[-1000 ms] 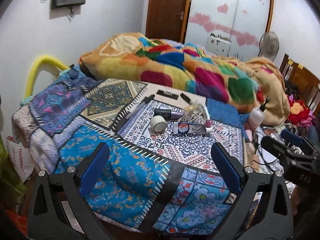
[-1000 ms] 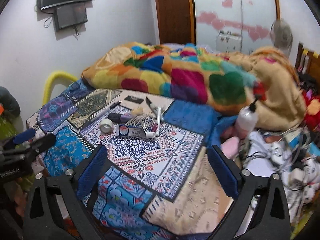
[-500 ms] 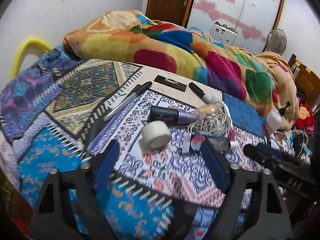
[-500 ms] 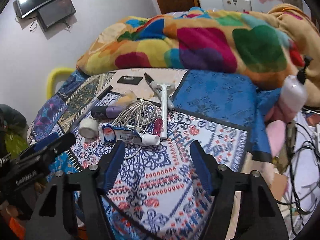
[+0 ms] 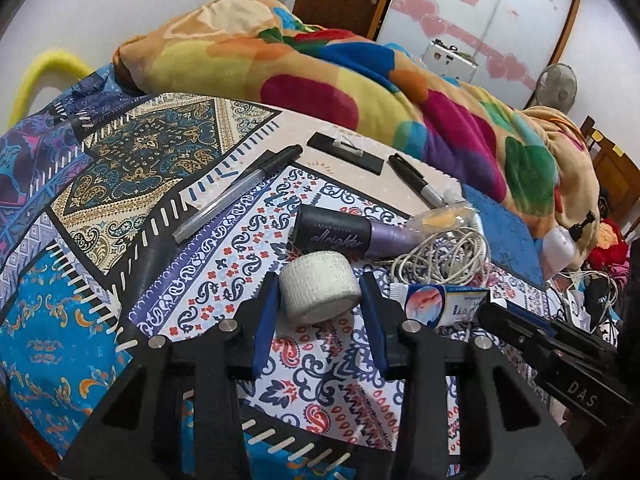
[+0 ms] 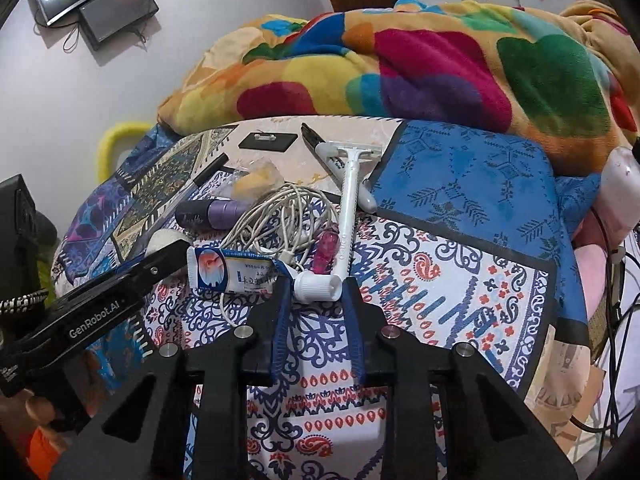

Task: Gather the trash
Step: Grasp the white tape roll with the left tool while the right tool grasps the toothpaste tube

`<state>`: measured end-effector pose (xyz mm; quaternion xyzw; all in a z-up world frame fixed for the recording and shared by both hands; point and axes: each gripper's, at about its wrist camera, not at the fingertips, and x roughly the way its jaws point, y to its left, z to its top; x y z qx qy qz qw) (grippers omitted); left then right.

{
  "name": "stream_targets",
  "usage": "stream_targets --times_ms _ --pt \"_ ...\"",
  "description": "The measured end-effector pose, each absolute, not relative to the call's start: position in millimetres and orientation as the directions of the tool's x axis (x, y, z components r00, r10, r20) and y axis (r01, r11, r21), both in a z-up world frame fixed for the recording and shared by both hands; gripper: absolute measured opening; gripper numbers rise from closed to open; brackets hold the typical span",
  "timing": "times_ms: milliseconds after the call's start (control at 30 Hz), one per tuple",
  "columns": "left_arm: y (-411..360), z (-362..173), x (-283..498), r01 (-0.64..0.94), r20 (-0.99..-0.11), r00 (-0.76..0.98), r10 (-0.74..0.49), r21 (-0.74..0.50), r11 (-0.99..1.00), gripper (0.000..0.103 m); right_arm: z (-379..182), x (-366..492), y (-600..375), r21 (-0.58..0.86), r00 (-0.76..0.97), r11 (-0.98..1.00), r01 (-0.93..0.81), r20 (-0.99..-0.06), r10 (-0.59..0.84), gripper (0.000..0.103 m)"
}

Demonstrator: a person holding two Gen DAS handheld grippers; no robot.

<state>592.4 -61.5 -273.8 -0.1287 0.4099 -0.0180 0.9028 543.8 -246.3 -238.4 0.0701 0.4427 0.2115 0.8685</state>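
A pile of small items lies on a patterned bedspread (image 5: 120,184). In the left wrist view my left gripper (image 5: 318,288) has its two fingers on either side of a white tape roll (image 5: 318,290), touching or almost touching it. In the right wrist view my right gripper (image 6: 316,286) has its fingers on either side of the white cap of a toothpaste tube (image 6: 240,274). Just beyond lie a tangled white cable (image 6: 280,216), a white razor (image 6: 348,200), a purple-and-black bottle (image 5: 340,234), a pen (image 5: 236,196) and a marker (image 5: 416,180).
A colourful blanket (image 5: 320,76) is heaped at the back of the bed. A white pump bottle (image 5: 560,246) and loose cables lie at the right edge. A black flat card (image 5: 346,152) lies near the blanket. Wardrobe doors and a fan (image 5: 556,88) stand behind.
Both grippers have moved forward and down to the pile and narrowed. The left now straddles the tape roll; the right now straddles the toothpaste cap.
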Motion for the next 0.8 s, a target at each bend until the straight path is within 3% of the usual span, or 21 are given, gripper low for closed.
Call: stream_targets --times_ms 333,800 --pt "-68 -247 562 -0.028 -0.728 0.670 -0.143 -0.217 0.976 0.039 -216 523 -255 0.290 0.545 0.906 -0.307 -0.727 0.417 0.023" --pt "-69 -169 469 0.001 -0.677 0.730 -0.092 -0.134 0.991 0.039 -138 463 -251 0.222 0.621 0.901 -0.372 -0.662 0.419 0.023"
